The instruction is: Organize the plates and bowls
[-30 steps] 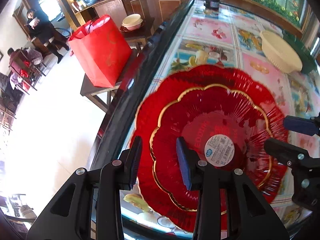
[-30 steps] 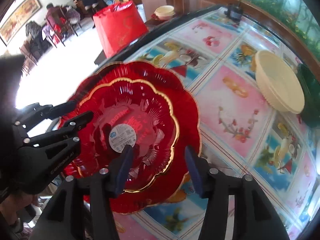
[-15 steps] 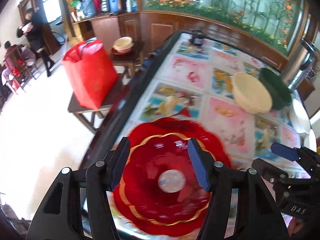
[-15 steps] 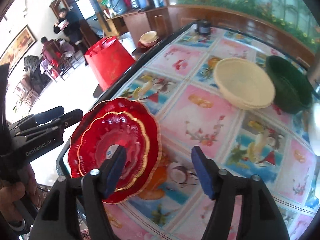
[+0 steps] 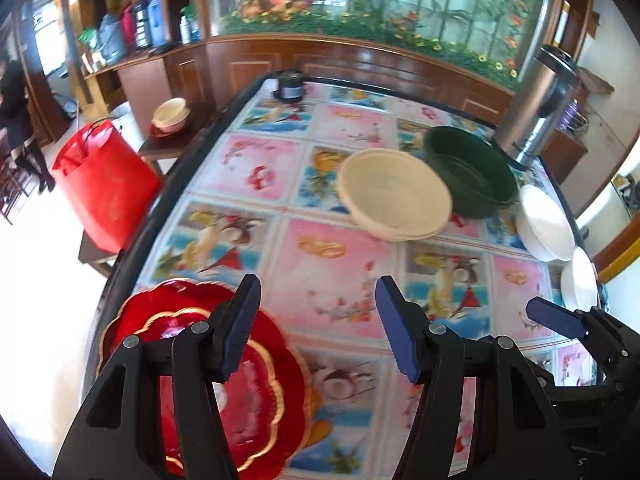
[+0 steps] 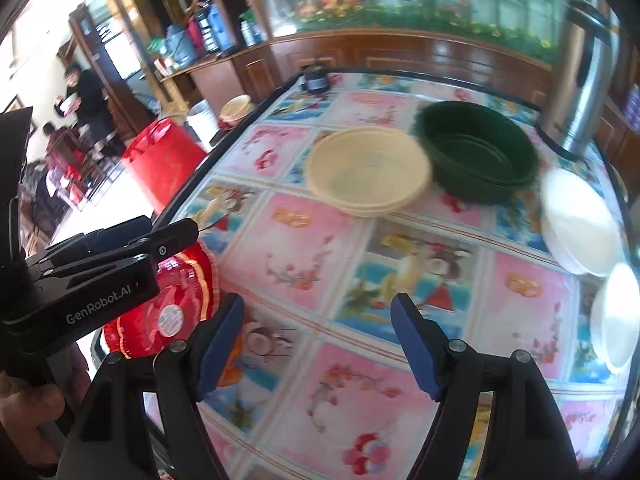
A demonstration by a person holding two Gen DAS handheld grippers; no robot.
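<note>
Two red scalloped plates with gold rims (image 5: 256,396) lie stacked at the table's near left corner; they also show in the right wrist view (image 6: 176,312). A cream bowl (image 5: 394,194) and a dark green bowl (image 5: 468,172) sit touching at the far right. Two white dishes (image 5: 544,222) lie at the right edge. My left gripper (image 5: 316,324) is open and empty, held above the table beside the red plates. My right gripper (image 6: 316,340) is open and empty above the table's middle.
The table (image 5: 336,264) has a colourful pictured cover. A steel urn (image 5: 536,116) stands at the far right corner and a small dark pot (image 5: 291,86) at the far edge. A red bag (image 5: 106,184) and a side table stand left of the table.
Both grippers have risen and pulled back from the red plates and opened wider. The views now look across the table to the cream and green bowls.
</note>
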